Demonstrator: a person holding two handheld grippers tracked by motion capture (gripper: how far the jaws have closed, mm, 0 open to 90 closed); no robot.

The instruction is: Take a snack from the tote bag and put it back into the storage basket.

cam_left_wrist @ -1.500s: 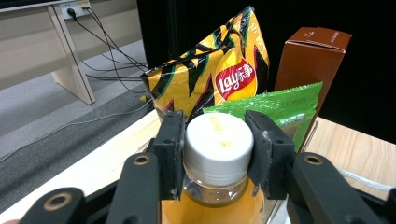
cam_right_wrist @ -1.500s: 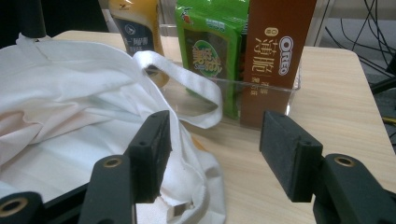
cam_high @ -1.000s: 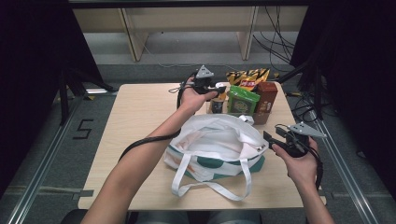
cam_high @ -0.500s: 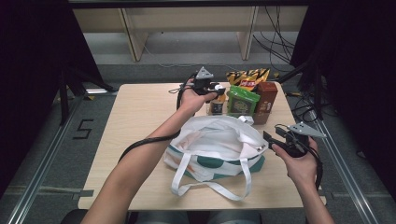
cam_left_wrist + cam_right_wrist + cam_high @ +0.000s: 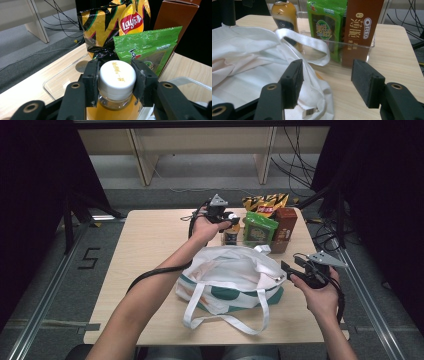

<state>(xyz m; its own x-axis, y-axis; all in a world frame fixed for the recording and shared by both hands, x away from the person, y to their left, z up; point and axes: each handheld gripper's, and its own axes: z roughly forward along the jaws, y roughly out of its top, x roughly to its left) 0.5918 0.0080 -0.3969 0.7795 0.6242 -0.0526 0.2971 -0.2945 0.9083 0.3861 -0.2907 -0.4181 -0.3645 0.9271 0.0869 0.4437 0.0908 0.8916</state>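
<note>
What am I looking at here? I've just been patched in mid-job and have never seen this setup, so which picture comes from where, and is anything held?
There is no robot arm: a person at a table holds a two-jaw gripper in each hand.

The high view looks down from above the person's side. The other two pictures come from cameras riding on each gripper, looking along its black jaws.

On the wooden table lies a white tote bag with green trim. Behind it a clear tray holds a green snack packet, a brown Oreo box and a yellow-black Lay's chip bag.

The left gripper is closed around the white cap of an orange drink bottle, which stands by the tray. The right gripper is open beside the bag's edge, gripping nothing; the bag's cloth lies under its left jaw.
</note>
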